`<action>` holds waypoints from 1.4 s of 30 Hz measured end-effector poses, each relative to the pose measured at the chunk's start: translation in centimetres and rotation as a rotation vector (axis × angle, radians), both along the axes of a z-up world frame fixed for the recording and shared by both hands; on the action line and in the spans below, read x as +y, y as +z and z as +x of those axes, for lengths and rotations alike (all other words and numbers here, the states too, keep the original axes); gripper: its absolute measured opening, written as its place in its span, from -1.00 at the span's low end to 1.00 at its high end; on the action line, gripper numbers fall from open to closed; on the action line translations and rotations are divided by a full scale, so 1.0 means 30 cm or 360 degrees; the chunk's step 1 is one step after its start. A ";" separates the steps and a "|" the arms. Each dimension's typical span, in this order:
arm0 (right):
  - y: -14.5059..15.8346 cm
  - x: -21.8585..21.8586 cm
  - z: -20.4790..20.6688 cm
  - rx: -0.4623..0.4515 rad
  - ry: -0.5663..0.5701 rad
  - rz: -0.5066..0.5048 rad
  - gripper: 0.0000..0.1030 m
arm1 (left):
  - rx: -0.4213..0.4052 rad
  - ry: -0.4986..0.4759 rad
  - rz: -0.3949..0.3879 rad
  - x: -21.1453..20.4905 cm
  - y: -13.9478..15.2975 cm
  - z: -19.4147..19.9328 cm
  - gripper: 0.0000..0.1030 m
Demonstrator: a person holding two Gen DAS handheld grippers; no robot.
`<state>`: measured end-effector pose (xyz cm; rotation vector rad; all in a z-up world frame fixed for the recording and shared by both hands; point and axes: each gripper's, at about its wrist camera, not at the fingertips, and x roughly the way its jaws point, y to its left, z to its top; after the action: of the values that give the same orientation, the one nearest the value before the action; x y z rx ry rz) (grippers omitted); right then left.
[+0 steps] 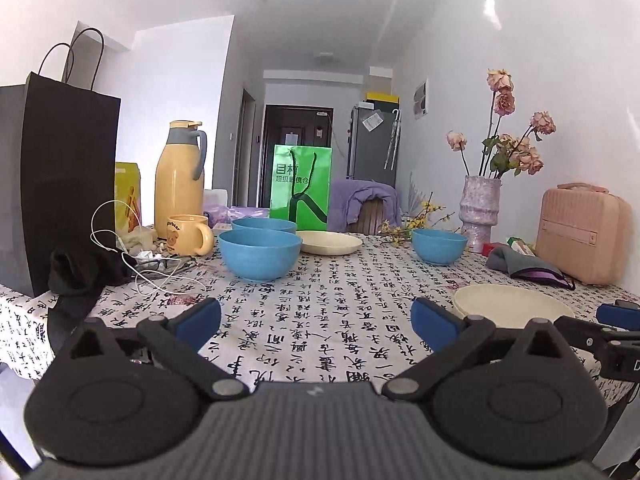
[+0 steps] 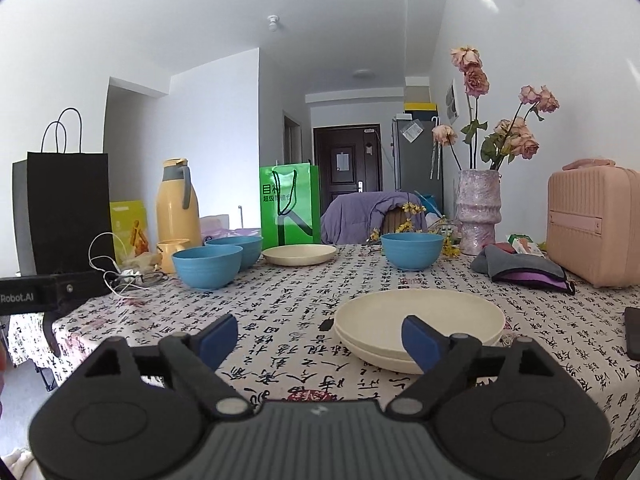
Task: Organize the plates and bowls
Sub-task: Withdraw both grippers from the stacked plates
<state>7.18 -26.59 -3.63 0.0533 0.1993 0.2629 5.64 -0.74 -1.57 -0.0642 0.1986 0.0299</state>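
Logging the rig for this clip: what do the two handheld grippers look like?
Both match: the left gripper and right gripper have grey ribbed bodies, black linkage arms with silver pivot pins, and blue finger pads. The left's black side bears white "Robot.AI" lettering. No sleeve shows.

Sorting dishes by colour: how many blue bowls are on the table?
3: two close together at left, beside the yellow mug; one alone near the vase. None appear hidden.
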 end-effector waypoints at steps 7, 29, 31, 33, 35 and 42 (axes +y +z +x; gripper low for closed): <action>0.007 -0.015 0.031 0.0011 -0.0008 0.0004 0.73 | 0.0026 -0.0019 -0.0001 -0.015 -0.015 0.024 1.00; 0.060 -0.139 0.259 0.0019 -0.0123 0.0062 0.72 | 0.0135 -0.0145 0.0039 -0.135 0.028 0.330 1.00; 0.066 -0.147 0.284 0.0016 -0.0134 0.0060 0.72 | 0.0130 -0.0160 0.0051 -0.140 0.036 0.359 1.00; 0.071 -0.152 0.310 0.0023 -0.0136 0.0064 0.72 | 0.0127 -0.0164 0.0055 -0.142 0.041 0.386 1.00; 0.077 -0.152 0.338 0.0035 -0.0130 0.0068 0.72 | 0.0136 -0.0157 0.0057 -0.144 0.046 0.420 1.00; 0.114 -0.126 0.503 0.0167 -0.0071 0.0079 0.71 | 0.0231 -0.0116 0.0034 -0.122 0.063 0.589 1.00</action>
<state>22.28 -30.37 -0.21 0.1209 0.2958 0.2206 23.31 -4.40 0.31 -0.0337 0.3458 -0.0361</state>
